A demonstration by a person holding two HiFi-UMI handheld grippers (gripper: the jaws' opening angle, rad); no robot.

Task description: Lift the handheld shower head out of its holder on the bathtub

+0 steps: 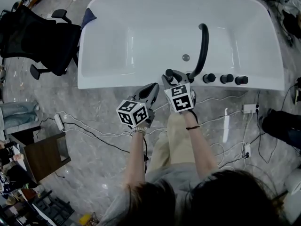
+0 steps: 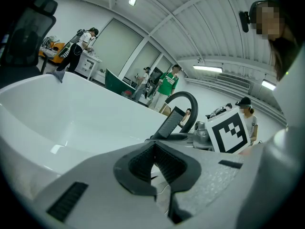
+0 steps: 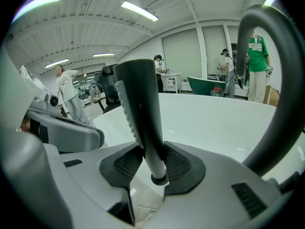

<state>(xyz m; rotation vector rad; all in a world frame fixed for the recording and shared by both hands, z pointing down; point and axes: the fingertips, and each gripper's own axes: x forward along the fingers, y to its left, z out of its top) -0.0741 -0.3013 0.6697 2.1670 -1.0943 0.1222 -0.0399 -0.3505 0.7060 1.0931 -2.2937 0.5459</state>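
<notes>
The handheld shower head (image 1: 169, 73) is a dark grey wand with a ribbed face. It stands upright at the white bathtub's near rim (image 1: 117, 81), just left of the black arched spout (image 1: 203, 44). My right gripper (image 1: 171, 78) is shut on it. In the right gripper view both pads press the lower stem of the shower head (image 3: 140, 113), with my right gripper (image 3: 148, 162) around it. My left gripper (image 1: 153, 89) hangs just left of it, before the rim, shut and empty. In the left gripper view the shower head (image 2: 170, 123) stands ahead of my left gripper (image 2: 152, 152).
Three black knobs (image 1: 226, 78) sit on the rim right of the spout, and a drain (image 1: 186, 57) lies in the tub floor. A black office chair (image 1: 40, 39) stands at the tub's left end. Cables (image 1: 94, 132) and a power strip (image 1: 249, 108) lie on the marble floor.
</notes>
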